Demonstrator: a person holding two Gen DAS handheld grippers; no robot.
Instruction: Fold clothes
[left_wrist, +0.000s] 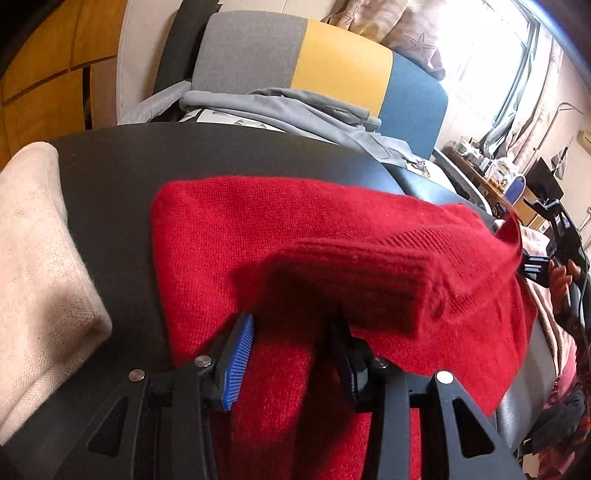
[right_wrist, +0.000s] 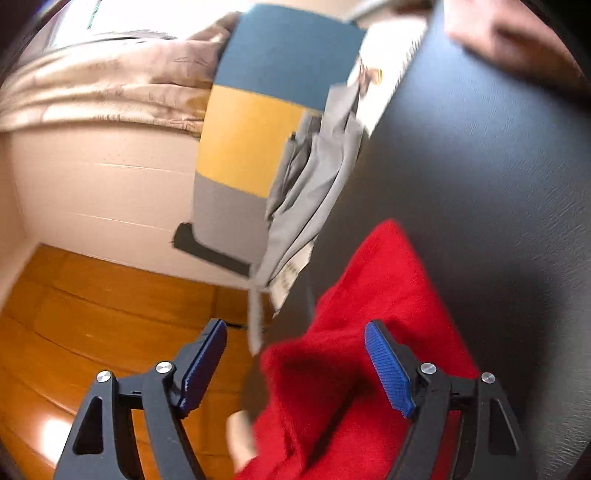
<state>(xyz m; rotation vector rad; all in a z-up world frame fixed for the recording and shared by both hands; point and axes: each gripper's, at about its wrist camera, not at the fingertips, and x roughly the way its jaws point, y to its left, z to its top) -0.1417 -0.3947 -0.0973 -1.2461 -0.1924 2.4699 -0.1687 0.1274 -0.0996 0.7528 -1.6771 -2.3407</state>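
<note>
Red knit sweater (left_wrist: 258, 236) spread across the dark desk (left_wrist: 110, 166), a ribbed fold raised at 3 o'clock. Left gripper (left_wrist: 291, 358) low at 6 o'clock, jaws spread, red knit running between them, though a pinch can't be confirmed. Right gripper (right_wrist: 295, 365) spread wide too, the sweater bunched between its blue pads (right_wrist: 388, 369). Cream cloth (left_wrist: 37, 258) at 9 o'clock; grey garment (left_wrist: 280, 107) heaped at 12 against the grey, yellow and blue chair back (left_wrist: 332, 70).
</note>
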